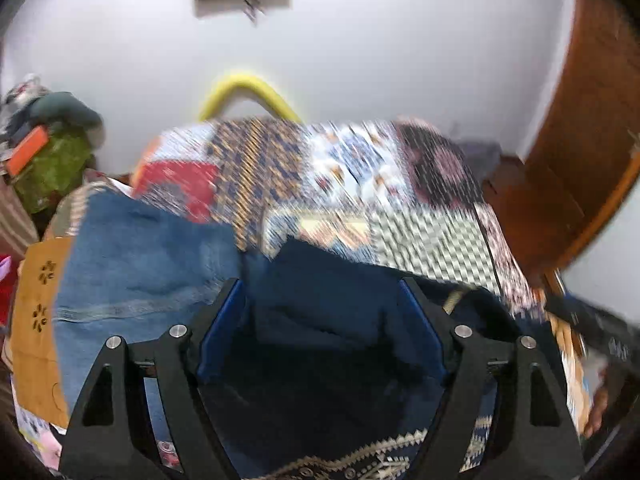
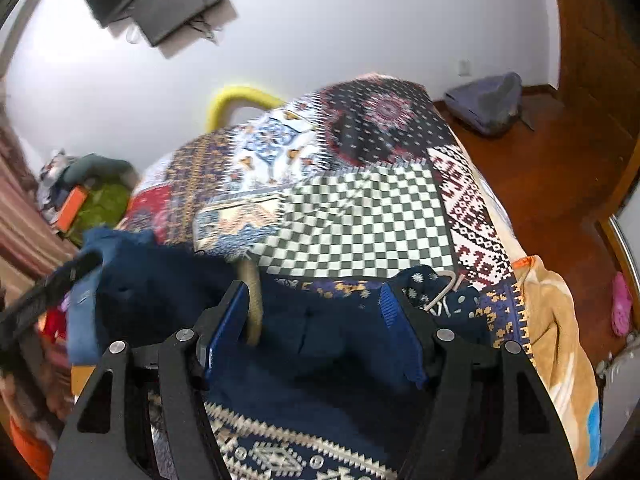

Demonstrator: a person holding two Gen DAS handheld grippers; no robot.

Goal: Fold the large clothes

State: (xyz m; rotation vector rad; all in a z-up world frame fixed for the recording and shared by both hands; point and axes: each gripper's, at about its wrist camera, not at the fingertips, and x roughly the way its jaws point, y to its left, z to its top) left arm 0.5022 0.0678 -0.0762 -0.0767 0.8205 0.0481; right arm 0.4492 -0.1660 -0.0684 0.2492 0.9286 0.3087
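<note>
On the bed, over its patchwork quilt [image 2: 360, 216], lies a dark navy garment [image 2: 312, 344] with a cream patterned band along its near edge, and that garment is what is being folded. A paler blue denim piece [image 1: 136, 264] sits just to the left of it, and beyond the quilt's far edge a yellow tube [image 2: 240, 98] curves up against the white wall.

Both tools hang low over the navy garment's near side. The left tool [image 1: 322, 320] is spread wide, its blue pads on either side of the cloth and nothing pinched between them. The right tool [image 2: 316, 332] is likewise released, with a beige cord [image 2: 254, 304] running down just beside its left pad; a white drawstring [image 2: 442, 294] lies a little to its right on a dotted part of the cloth.

The step in hand looks like taking hold of the near edge. To do it well, I would have each tool bite a single clean layer near opposite corners of the navy garment, keep the beige cord out of the right tool's grip, and lift both sides level toward the quilt's far end so the fold lands square and the denim is not dragged along.
</note>
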